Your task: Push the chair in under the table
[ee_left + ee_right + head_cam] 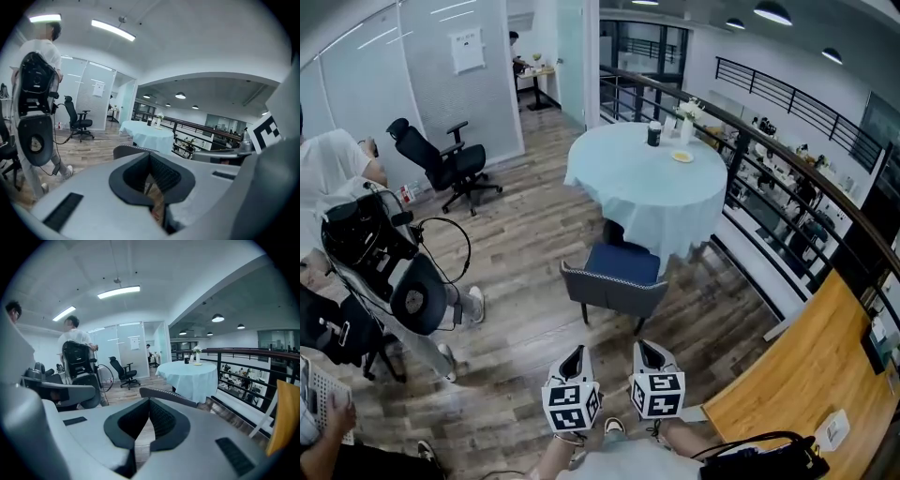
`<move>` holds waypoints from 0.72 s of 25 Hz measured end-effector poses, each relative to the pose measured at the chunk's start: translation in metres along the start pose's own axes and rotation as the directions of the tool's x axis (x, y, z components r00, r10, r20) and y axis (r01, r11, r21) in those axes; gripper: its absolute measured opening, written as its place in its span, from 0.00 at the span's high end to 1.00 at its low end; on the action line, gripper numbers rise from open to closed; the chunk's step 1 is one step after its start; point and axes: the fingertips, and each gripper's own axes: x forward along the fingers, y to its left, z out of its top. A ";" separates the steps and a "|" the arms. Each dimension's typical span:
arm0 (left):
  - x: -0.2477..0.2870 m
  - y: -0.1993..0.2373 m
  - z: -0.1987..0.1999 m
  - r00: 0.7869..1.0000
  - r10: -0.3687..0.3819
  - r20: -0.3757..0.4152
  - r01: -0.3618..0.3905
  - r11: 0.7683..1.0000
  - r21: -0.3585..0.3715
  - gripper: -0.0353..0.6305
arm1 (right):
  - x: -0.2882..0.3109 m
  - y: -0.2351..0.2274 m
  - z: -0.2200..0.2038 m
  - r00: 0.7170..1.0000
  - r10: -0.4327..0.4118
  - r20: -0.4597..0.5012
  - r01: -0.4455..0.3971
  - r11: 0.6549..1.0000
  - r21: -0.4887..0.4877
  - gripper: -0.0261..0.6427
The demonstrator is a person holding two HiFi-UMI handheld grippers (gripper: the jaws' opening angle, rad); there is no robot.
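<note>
Nothing in the room can be read from here. A white sheet is stuck on the glass partition behind the office chair, with dark print near its top, too small and blurred to make out.

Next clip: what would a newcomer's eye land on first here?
The round table draped in pale blue stands mid-room, with the blue-seated chair pulled out on its near side. The left gripper and right gripper are both shut and empty, pointing at the chair's back without touching it.
</note>
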 end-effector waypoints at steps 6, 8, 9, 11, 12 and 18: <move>0.030 -0.002 0.009 1.000 0.020 -0.010 -0.020 1.000 0.006 0.94 | 0.025 -0.023 0.007 1.000 0.014 -0.016 -0.014 1.000 0.014 0.94; 0.037 -0.003 0.011 1.000 0.027 -0.012 -0.027 1.000 0.003 0.94 | 0.031 -0.028 0.009 1.000 0.021 -0.020 -0.021 1.000 0.016 0.94; 0.040 -0.004 0.012 0.999 0.029 -0.014 -0.029 1.000 0.002 0.94 | 0.034 -0.030 0.010 0.999 0.026 -0.021 -0.025 1.000 0.017 0.94; 0.047 -0.005 0.013 0.999 0.034 -0.017 -0.034 0.999 0.001 0.94 | 0.040 -0.035 0.012 0.999 0.034 -0.023 -0.033 0.999 0.017 0.94; 0.051 -0.007 0.013 0.999 0.036 -0.018 -0.036 0.999 0.001 0.94 | 0.043 -0.038 0.013 0.999 0.036 -0.025 -0.036 0.999 0.018 0.94; 0.069 -0.014 0.009 0.998 0.040 -0.048 -0.040 0.999 0.001 0.94 | 0.056 -0.056 0.012 0.998 0.043 -0.044 -0.042 0.999 0.028 0.94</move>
